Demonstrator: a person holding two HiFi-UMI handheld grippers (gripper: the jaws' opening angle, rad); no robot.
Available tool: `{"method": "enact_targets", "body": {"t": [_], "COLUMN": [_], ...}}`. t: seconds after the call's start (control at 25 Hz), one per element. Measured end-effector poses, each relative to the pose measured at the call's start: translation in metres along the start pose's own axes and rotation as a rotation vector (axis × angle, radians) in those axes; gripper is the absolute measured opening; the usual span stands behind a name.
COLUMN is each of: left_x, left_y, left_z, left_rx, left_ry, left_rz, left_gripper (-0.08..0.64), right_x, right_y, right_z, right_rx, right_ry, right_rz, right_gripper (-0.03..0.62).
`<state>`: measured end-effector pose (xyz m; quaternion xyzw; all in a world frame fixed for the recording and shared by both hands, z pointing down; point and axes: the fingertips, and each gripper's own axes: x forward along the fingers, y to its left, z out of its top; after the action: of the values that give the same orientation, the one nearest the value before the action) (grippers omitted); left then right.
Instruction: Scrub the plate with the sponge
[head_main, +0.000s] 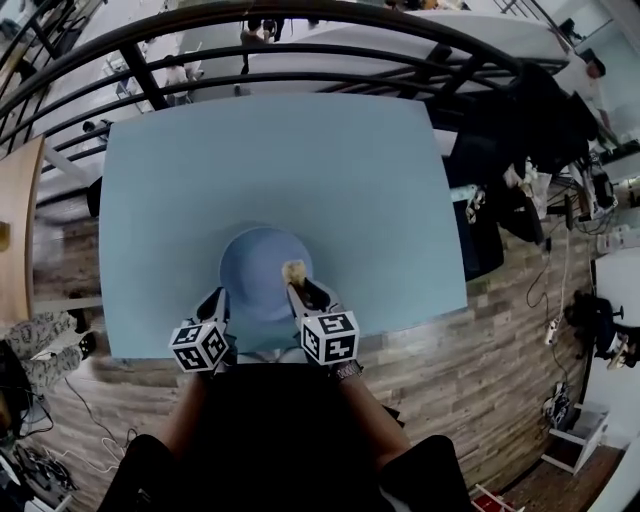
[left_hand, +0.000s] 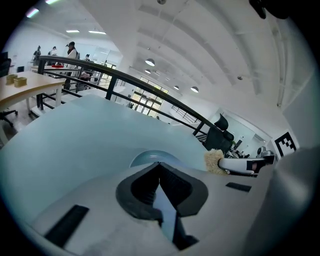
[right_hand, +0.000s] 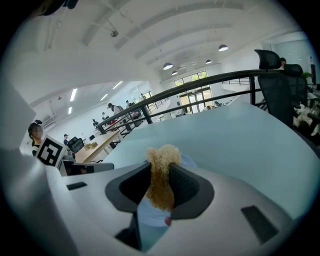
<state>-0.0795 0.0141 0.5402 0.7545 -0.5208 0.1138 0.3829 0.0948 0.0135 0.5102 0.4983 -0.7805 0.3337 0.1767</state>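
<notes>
A round blue plate (head_main: 256, 285) lies on the light blue table (head_main: 300, 160) near its front edge. My left gripper (head_main: 222, 294) is at the plate's left near rim, jaws shut on the thin rim; the left gripper view shows the plate (left_hand: 149, 158) just beyond the closed left gripper (left_hand: 159, 168). My right gripper (head_main: 297, 286) is shut on a yellow fuzzy sponge (head_main: 294, 270), which sits over the plate's right part. In the right gripper view the sponge (right_hand: 162, 156) sticks up from between the jaws of the right gripper (right_hand: 160, 174). Whether the sponge touches the plate is unclear.
A black railing (head_main: 300, 55) runs past the table's far edge. A dark office chair (head_main: 510, 140) and cluttered gear stand at the right, a wooden desk (head_main: 15, 220) at the left. Wood floor (head_main: 480, 360) surrounds the table.
</notes>
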Motion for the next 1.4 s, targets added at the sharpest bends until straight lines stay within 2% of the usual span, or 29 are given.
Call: {"method": "enact_targets", "body": {"t": [0.36, 0.64, 0.88, 1.16, 1.4], "left_x": [-0.021, -0.044, -0.063, -0.085, -0.106], "left_y": [-0.031, -0.054, -0.065, -0.08, -0.097], "left_z": [0.031, 0.059, 0.083, 0.113, 0.136], "left_rx": [0.074, 0.149, 0.157, 0.192, 0.318], "left_ry": [-0.075, -0.154, -0.233, -0.32, -0.407], "left_rz": [-0.045, -0.066, -0.081, -0.097, -0.102], "left_gripper": [0.003, 0.004, 0.003, 0.003, 0.003], "right_x": [-0.035, -0.062, -0.081, -0.094, -0.11], "right_y": [0.013, 0.035, 0.063, 0.096, 0.107], "right_z": [0.022, 0.049, 0.072, 0.091, 0.113], "right_rx": [0.019, -0.025, -0.05, -0.091, -0.103], "right_ry": [-0.094, -0.18, -0.276, -0.342, -0.42], "right_rz": [0.006, 0.046, 0.094, 0.147, 0.143], "right_gripper": [0.106, 0.106, 0.106, 0.106, 0.106]}}
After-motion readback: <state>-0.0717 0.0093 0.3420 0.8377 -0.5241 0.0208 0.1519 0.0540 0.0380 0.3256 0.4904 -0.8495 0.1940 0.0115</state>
